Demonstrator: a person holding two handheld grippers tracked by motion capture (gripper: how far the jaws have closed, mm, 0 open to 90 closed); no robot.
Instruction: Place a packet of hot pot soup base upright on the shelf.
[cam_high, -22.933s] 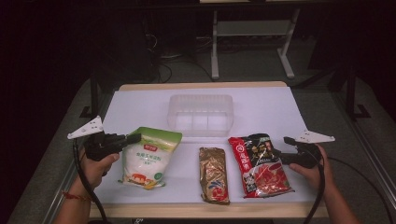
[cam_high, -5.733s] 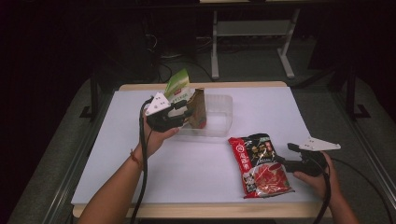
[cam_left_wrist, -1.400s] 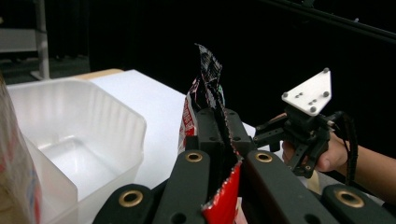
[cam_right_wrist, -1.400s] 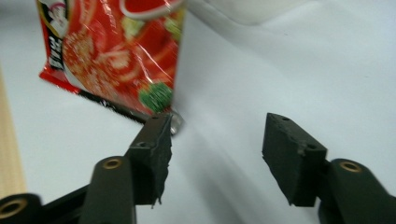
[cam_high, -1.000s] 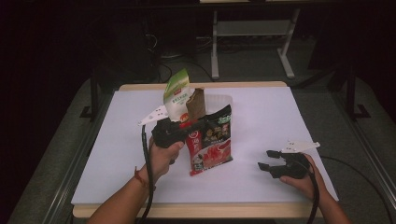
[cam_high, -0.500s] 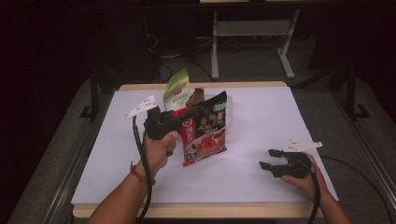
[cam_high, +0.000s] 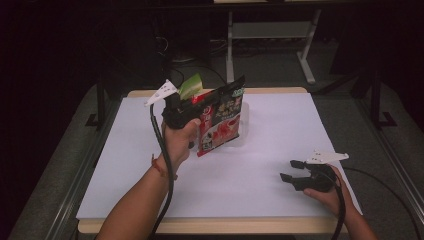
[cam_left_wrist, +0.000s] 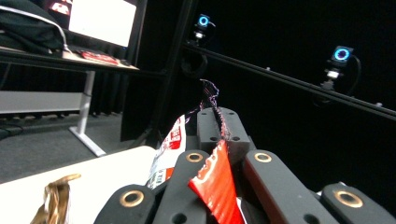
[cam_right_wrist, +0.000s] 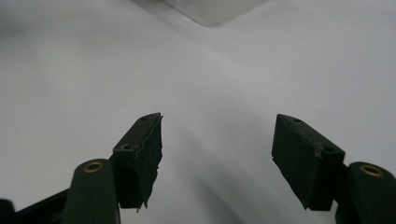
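Observation:
My left gripper (cam_high: 214, 99) is shut on the top edge of a red and black snack packet (cam_high: 222, 122), which hangs in the air over the back middle of the table. In the left gripper view the packet (cam_left_wrist: 212, 182) is pinched between the black jaws (cam_left_wrist: 217, 128). Behind it stand a green packet (cam_high: 191, 86) and a brown packet (cam_left_wrist: 56, 200) in a clear plastic container (cam_high: 244, 120), mostly hidden. My right gripper (cam_high: 290, 171) rests low at the front right; its jaws have just been opening and stand open (cam_right_wrist: 217, 140) with nothing between them.
A white sheet (cam_high: 280, 130) covers the table, whose wooden edge (cam_high: 200, 225) runs along the front. Beyond the far edge stands a white desk frame (cam_high: 235, 35) on a dark floor. Small cameras (cam_left_wrist: 341, 53) sit on a dark rail.
The left gripper has lifted the red packet higher and carried it back toward the container. The right gripper has kept its place, with its jaws a little wider.

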